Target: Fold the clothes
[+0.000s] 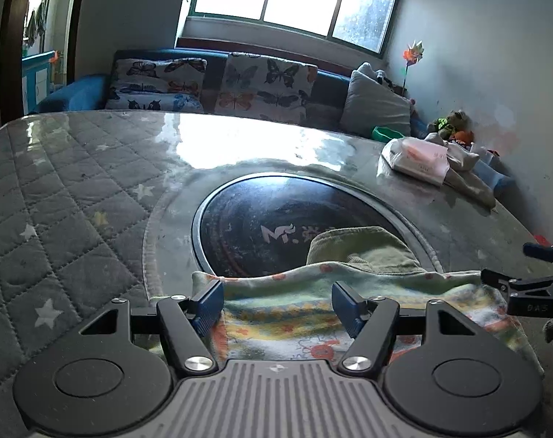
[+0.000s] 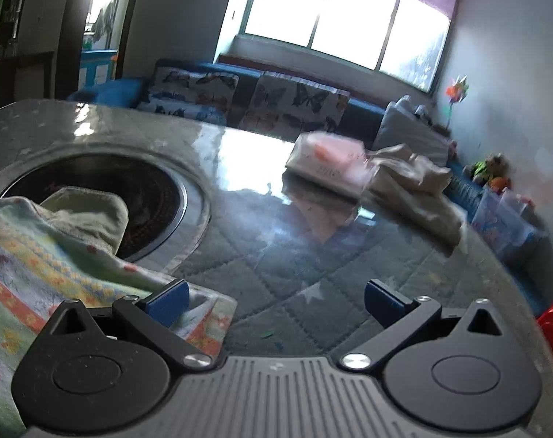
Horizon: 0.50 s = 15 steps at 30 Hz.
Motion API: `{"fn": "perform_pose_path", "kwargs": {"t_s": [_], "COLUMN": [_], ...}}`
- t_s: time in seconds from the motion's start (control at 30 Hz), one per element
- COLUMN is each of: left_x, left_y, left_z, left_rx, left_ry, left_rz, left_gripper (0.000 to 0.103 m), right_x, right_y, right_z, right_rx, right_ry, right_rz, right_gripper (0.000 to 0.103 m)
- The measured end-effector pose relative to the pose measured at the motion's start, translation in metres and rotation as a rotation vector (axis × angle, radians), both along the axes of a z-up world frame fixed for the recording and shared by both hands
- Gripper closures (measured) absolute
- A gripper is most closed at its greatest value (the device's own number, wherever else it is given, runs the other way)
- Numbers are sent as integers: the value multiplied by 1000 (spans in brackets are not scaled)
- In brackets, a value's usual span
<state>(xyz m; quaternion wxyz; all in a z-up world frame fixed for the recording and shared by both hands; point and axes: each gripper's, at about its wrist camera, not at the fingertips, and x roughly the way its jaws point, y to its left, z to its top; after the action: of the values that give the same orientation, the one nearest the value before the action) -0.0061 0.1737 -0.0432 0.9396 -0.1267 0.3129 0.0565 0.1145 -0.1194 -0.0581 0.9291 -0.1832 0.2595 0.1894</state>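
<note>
The patterned garment (image 1: 294,314) lies on the table (image 1: 75,189) partly over its dark round inset, long axis left-right. The left gripper (image 1: 278,304) straddles its near edge, jaws spread (nothing pinched); the right gripper (image 2: 276,303), also spread, stands at the cloth's right corner

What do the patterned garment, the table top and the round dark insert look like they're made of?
Patterned garment: soft woven or knitted cloth, matte, creased, with a printed flower pattern. Table top: quilted star fabric, probably under clear glass or plastic, since it mirrors the window. Round insert: glossy dark glass or ceramic with a metal-looking rim; uncertain.
</note>
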Motion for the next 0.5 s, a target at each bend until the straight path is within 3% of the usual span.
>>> {"fn": "perform_pose_path", "kwargs": {"t_s": [0.37, 0.5], "left_x": [0, 0], "left_y": [2, 4], "left_z": [-3, -4], "left_rx": [21, 20], "left_ry": [7, 14], "left_rz": [17, 31], "left_gripper": [35, 35], "right_x": [-7, -11], "right_y": [-8, -4], "right_z": [3, -9], "right_rx": [-7, -72], "right_ry": [-8, -2], "right_rz": [8, 29], "right_gripper": [0, 0]}}
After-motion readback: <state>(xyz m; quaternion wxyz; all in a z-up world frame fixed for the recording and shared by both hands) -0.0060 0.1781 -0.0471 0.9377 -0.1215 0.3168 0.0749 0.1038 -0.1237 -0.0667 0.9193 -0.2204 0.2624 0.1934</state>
